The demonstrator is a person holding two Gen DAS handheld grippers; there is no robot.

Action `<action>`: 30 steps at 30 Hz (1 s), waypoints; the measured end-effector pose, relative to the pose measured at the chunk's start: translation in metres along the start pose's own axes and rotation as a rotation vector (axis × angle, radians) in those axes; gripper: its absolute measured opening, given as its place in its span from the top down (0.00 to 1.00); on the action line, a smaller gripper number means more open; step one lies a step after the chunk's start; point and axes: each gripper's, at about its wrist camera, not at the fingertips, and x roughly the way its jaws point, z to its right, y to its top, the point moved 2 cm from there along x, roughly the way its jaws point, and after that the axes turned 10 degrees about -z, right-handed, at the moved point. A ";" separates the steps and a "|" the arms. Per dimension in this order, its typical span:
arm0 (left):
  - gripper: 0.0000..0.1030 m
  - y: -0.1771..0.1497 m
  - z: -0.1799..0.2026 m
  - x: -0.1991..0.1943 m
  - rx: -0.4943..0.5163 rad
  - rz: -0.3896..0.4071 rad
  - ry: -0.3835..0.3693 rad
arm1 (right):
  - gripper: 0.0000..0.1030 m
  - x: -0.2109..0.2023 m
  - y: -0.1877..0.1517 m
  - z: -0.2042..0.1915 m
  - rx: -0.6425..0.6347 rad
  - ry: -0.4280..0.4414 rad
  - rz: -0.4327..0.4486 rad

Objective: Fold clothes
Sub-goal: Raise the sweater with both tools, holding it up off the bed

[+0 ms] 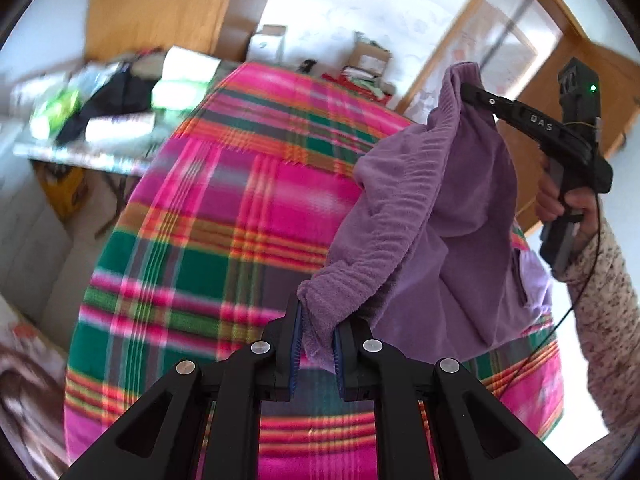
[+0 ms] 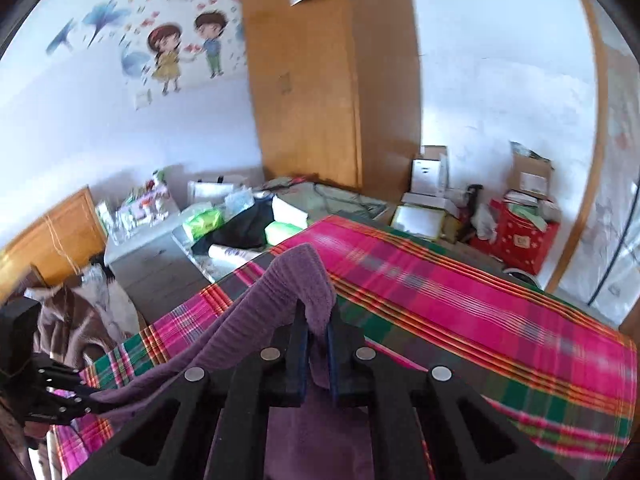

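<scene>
1. The left gripper point(image 1: 316, 344) sits at the bottom centre of its own view, its jaws clamped on a corner of the purple terry-cloth garment point(image 1: 432, 216).
2. The right gripper point(image 2: 318, 344), bottom centre of its view, has its jaws pinched on another edge of the same purple cloth point(image 2: 280, 292), which humps over the finger tips.
3. In the left view the garment hangs in the air at right of centre, stretched up to the right gripper point(image 1: 466, 90) at upper right, held by a hand point(image 1: 560, 200) in a speckled sleeve.
4. Below the cloth lies the pink, green and orange plaid blanket point(image 1: 224, 208) on the bed.
5. A cluttered counter point(image 2: 224, 264) with packets stands beyond the bed, left of centre, before a wooden wardrobe point(image 2: 308, 80).
</scene>
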 end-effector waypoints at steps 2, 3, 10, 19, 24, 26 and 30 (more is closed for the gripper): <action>0.86 -0.005 -0.012 -0.001 -0.047 -0.008 -0.028 | 0.92 0.019 0.008 -0.016 -0.037 0.001 -0.022; 0.86 -0.008 -0.017 -0.001 -0.068 -0.012 -0.039 | 0.92 0.027 0.010 -0.021 -0.047 0.003 -0.032; 0.86 -0.020 -0.036 0.001 -0.140 -0.018 -0.076 | 0.92 0.082 0.020 -0.054 -0.111 -0.021 -0.123; 0.86 -0.030 -0.072 -0.002 -0.289 -0.017 -0.156 | 0.92 0.147 0.021 -0.081 -0.156 -0.034 -0.265; 0.86 -0.041 -0.088 -0.003 -0.354 -0.017 -0.171 | 0.92 0.171 0.020 -0.103 -0.225 -0.049 -0.308; 0.86 -0.046 -0.094 -0.005 -0.375 -0.011 -0.169 | 0.92 0.182 0.021 -0.110 -0.238 -0.059 -0.330; 0.86 -0.052 -0.107 -0.014 -0.421 0.020 -0.170 | 0.92 0.207 0.020 -0.117 -0.226 -0.084 -0.392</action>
